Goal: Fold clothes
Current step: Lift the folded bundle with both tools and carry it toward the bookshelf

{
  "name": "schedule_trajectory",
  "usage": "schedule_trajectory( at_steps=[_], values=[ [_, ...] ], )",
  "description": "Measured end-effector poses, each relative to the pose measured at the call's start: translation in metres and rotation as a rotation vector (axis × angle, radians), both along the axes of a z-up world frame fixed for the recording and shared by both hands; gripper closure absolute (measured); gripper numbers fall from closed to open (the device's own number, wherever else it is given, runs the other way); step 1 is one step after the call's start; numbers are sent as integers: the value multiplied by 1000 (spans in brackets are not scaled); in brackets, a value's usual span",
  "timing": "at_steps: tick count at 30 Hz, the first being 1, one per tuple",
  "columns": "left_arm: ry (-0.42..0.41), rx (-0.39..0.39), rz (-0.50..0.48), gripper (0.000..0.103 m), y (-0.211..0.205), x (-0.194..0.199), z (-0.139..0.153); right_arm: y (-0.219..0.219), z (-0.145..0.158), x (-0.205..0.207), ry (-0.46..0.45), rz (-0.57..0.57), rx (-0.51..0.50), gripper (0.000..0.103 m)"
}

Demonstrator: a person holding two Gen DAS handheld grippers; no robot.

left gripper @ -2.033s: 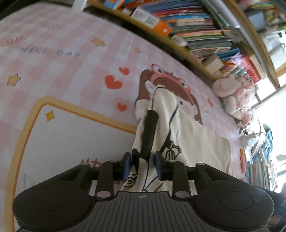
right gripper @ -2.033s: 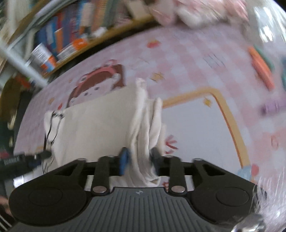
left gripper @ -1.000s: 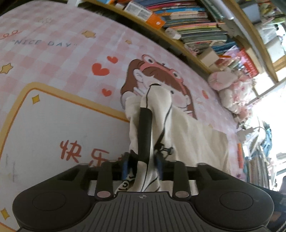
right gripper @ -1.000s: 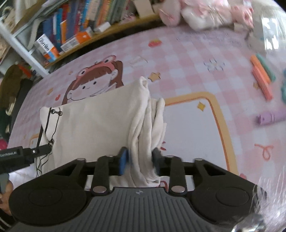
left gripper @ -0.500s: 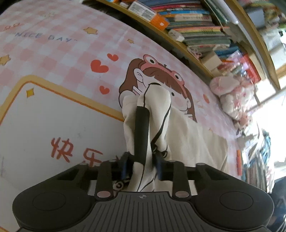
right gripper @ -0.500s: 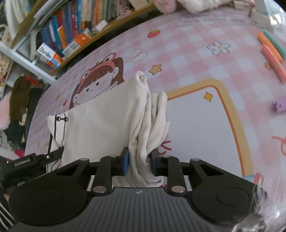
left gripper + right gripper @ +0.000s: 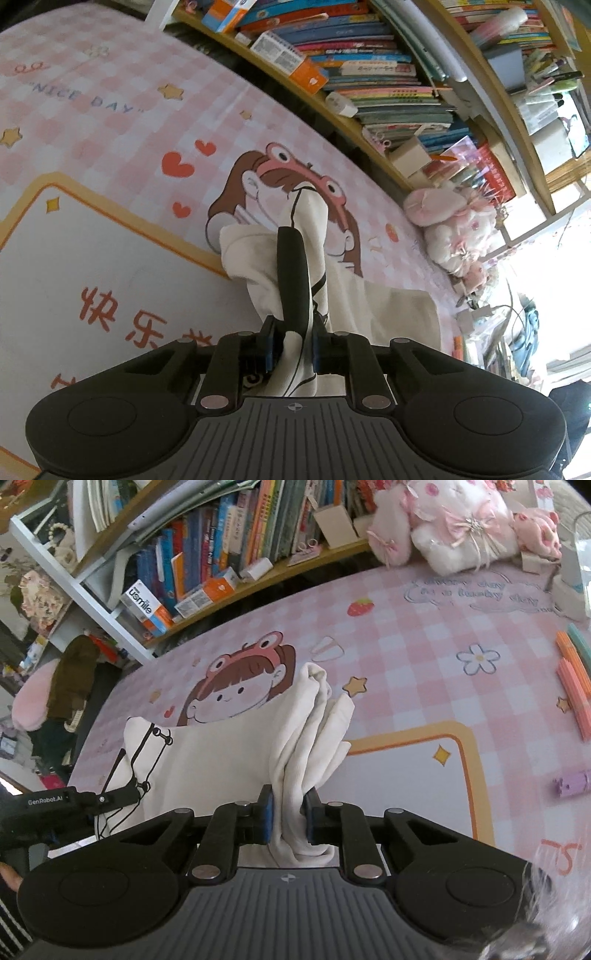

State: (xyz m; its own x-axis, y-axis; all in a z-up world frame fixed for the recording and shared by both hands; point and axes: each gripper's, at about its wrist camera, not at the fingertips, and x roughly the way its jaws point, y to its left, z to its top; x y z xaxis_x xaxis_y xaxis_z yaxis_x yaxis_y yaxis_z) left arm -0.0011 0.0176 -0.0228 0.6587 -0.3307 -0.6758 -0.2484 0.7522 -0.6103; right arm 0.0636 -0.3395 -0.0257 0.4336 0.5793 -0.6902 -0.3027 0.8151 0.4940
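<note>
A cream shirt (image 7: 221, 760) is held stretched above the pink mat (image 7: 424, 657), its long axis running between the left gripper (image 7: 291, 347) and the right gripper (image 7: 288, 821). Both sets of jaws are nearly closed, each pinching a bunched end. Since a second ago the shirt has been shifted slightly toward the bookshelf (image 7: 229, 565). "NICE DAY" is printed on the mat; "usmile" is read on a box (image 7: 142, 602).

Pink checked mat (image 7: 110, 122) below crowded wooden bookshelves (image 7: 369, 74); plush toys (image 7: 461, 528) in bright daylight.
</note>
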Motion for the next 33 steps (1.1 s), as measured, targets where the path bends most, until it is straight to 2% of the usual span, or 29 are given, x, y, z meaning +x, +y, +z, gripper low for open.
schedule_trajectory(
  at_steps=[9, 17, 27, 33],
  values=[
    [-33, 4, -17, 87, 13, 21, 8, 16, 12, 12, -38, 16, -9, 88],
    [-73, -12, -62, 88, 38, 58, 12, 42, 28, 32, -92, -10, -35, 88],
    [-114, -21, -102, 87, 71, 125, 16, 79, 37, 84, -150, -34, -71, 88],
    [-123, -3, -115, 87, 82, 164, 14, 90, 35, 123, -154, -54, -42, 88]
  ],
)
